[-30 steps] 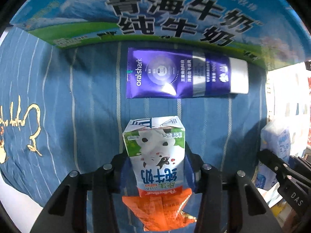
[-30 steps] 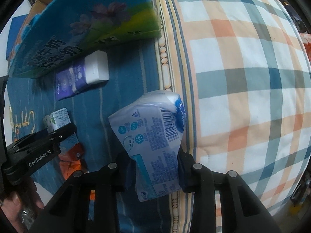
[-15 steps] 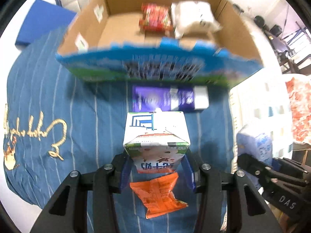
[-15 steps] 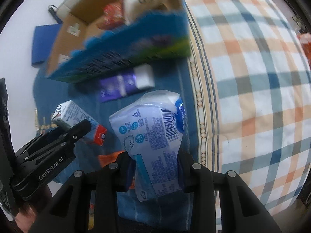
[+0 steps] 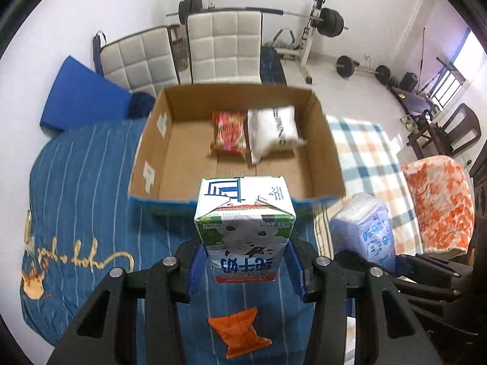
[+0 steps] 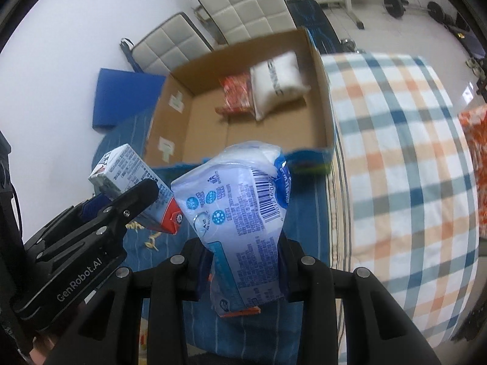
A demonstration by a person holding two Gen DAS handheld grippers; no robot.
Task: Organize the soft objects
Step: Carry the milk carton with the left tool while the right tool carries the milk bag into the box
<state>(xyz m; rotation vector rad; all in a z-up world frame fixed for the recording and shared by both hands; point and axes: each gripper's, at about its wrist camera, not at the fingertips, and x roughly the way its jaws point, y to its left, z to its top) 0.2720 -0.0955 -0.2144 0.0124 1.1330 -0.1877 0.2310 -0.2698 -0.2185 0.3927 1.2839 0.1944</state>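
Note:
My left gripper (image 5: 245, 269) is shut on a green and white milk carton (image 5: 245, 228), held in the air just before the near wall of an open cardboard box (image 5: 327, 152). My right gripper (image 6: 243, 269) is shut on a blue and white tissue pack (image 6: 240, 213), held up to the right of the carton. The box holds a red snack bag (image 5: 229, 132) and a white pillow-like pack (image 5: 274, 130). The carton (image 6: 134, 179) and the left gripper's finger also show in the right wrist view, with the box (image 6: 325, 97) behind.
An orange snack packet (image 5: 240, 334) lies on the blue striped cover (image 5: 85, 213) below the carton. A plaid blanket (image 6: 395, 167) lies to the right, with an orange-patterned cushion (image 5: 438, 203). White chairs (image 5: 223, 48) and weights stand behind the box.
Both grippers have risen with their loads and now look down into the box. The purple toothpaste tube has dropped out of sight behind the carton and the box wall.

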